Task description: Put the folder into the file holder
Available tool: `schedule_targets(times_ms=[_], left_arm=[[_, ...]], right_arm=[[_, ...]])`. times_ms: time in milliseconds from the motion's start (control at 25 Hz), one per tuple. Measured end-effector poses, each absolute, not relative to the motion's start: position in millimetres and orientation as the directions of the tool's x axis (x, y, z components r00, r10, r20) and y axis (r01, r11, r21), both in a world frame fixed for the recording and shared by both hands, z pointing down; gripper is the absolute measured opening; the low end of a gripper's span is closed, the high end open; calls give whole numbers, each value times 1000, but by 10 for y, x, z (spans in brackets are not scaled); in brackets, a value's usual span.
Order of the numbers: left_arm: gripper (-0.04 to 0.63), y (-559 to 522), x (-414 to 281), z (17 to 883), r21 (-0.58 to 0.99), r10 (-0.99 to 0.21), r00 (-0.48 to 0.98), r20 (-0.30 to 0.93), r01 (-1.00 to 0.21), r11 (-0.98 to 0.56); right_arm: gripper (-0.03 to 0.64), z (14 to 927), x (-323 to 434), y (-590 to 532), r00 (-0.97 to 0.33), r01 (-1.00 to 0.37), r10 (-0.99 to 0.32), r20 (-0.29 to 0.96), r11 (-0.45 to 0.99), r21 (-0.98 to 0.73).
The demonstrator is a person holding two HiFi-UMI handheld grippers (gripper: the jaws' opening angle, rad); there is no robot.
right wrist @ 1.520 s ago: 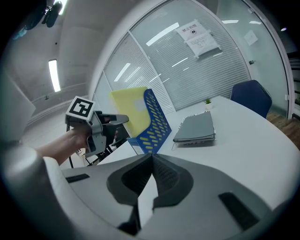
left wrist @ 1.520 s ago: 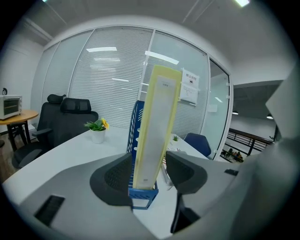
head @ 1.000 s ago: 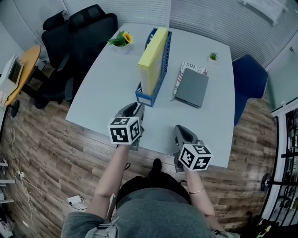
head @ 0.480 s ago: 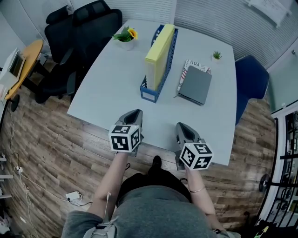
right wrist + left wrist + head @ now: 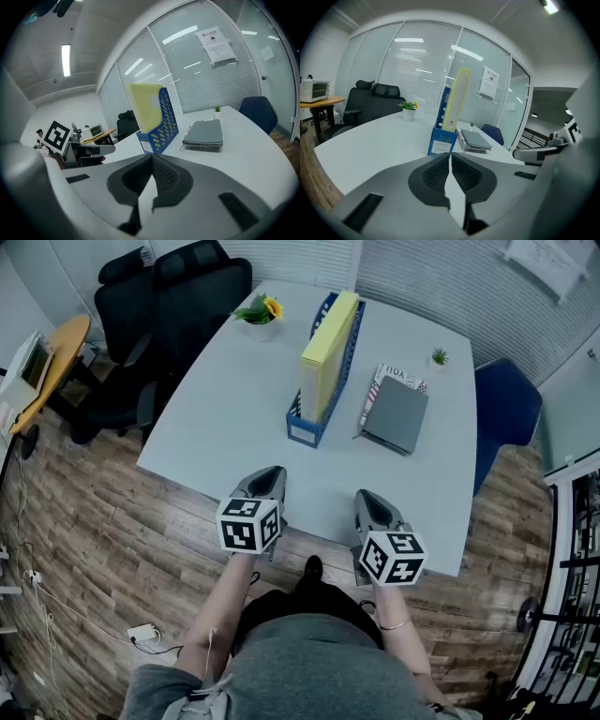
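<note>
Head view: yellow folder stands in the file holder, well past left gripper and right gripper, both closed empty.

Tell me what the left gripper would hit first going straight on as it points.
Probably the file holder: its near blue end stands almost dead ahead of the shut left gripper, farther along the table. Depth is hard to judge.

"YOU" on the booklet under the grey book
</note>
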State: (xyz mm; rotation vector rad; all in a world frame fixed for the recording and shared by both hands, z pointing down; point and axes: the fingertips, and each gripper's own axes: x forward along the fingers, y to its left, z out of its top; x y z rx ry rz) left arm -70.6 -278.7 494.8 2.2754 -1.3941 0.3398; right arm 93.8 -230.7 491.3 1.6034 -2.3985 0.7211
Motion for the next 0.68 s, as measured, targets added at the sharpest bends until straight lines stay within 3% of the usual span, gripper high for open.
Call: schedule_targets(times_ms=[680], left_arm=[[37, -2917, -727, 4992, 254, -788, 432, 439, -901, -352]], right_arm=[[3, 4958, 954, -2496, -443, -891, -801, 403, 344, -296]])
